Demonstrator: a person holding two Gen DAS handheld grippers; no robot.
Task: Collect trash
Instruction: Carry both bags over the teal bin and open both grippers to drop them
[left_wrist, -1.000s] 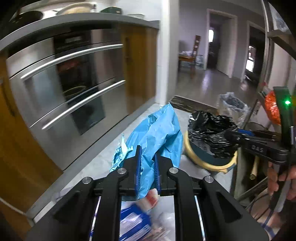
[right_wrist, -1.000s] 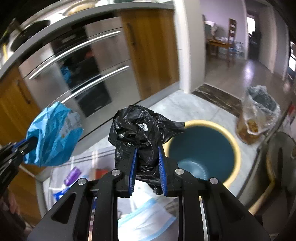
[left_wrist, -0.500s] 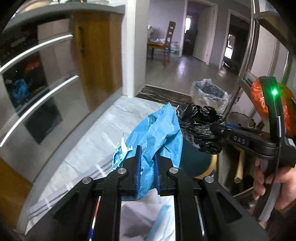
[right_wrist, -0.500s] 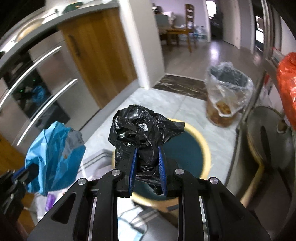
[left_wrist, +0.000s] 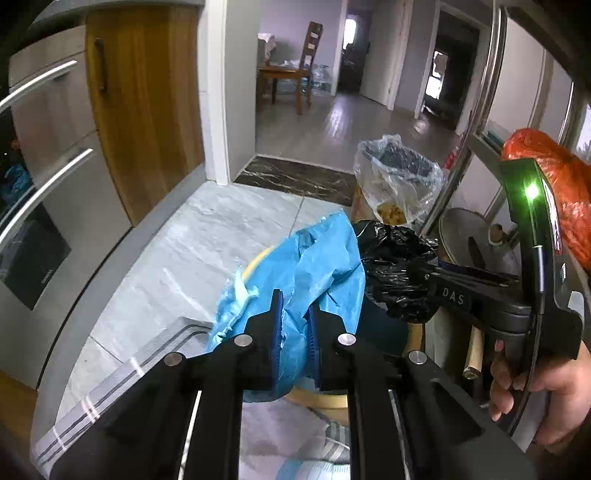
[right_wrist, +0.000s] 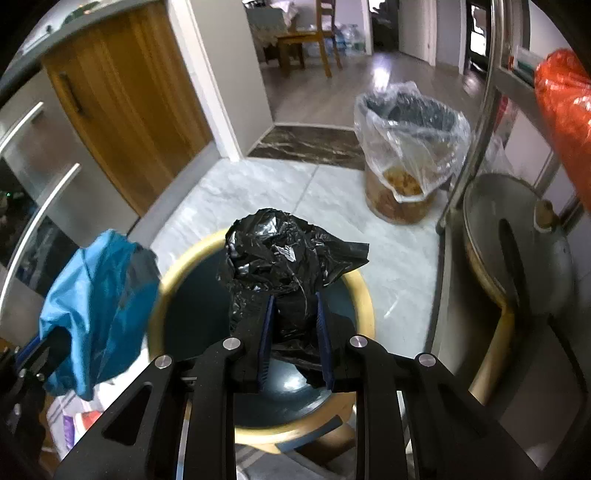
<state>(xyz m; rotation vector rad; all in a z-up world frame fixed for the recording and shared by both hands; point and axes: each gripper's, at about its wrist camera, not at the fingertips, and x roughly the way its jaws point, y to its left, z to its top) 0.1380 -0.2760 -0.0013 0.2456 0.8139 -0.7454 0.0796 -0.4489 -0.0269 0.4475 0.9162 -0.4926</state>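
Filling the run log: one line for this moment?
left gripper: holds blue wrapper | right gripper: holds black bag | over teal bin

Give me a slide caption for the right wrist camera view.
Right gripper holds a crumpled black bag over the yellow-rimmed bin.

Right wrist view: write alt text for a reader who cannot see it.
The right tool grips a crumpled black bag above a round bin with a yellow rim and dark inside. At left, a blue bag hangs from the other tool; behind stands a basket lined with clear plastic on the pale tiled floor.
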